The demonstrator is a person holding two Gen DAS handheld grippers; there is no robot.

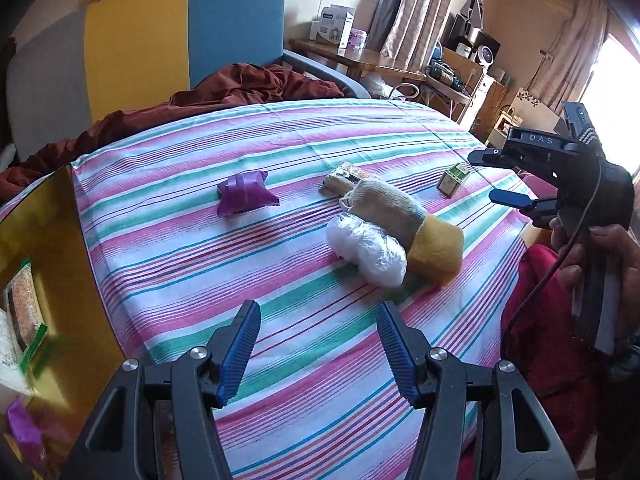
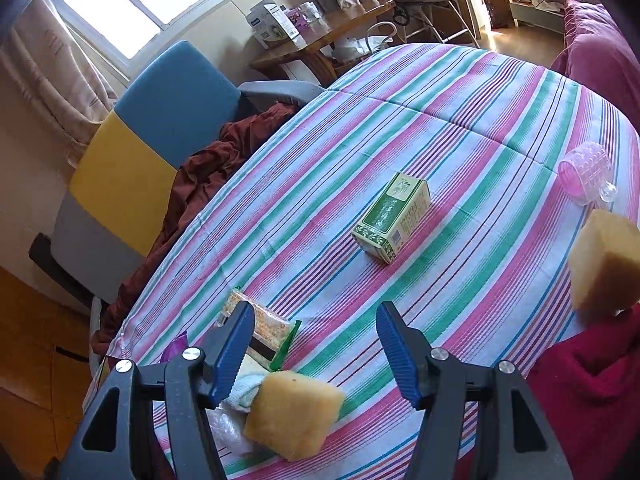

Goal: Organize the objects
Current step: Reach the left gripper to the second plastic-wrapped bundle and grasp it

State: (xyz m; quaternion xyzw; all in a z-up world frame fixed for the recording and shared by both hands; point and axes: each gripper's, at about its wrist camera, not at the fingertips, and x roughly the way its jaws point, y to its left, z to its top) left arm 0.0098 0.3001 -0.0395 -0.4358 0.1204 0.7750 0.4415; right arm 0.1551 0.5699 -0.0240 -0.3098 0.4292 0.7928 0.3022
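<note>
Blue-padded left gripper gapes empty at the frame bottom above the striped cloth; right gripper likewise released, gripping nothing. Beyond, mid-frame: yellow sponge, plastic bundle, knit glove, purple packet. Farther right: green box.
</note>
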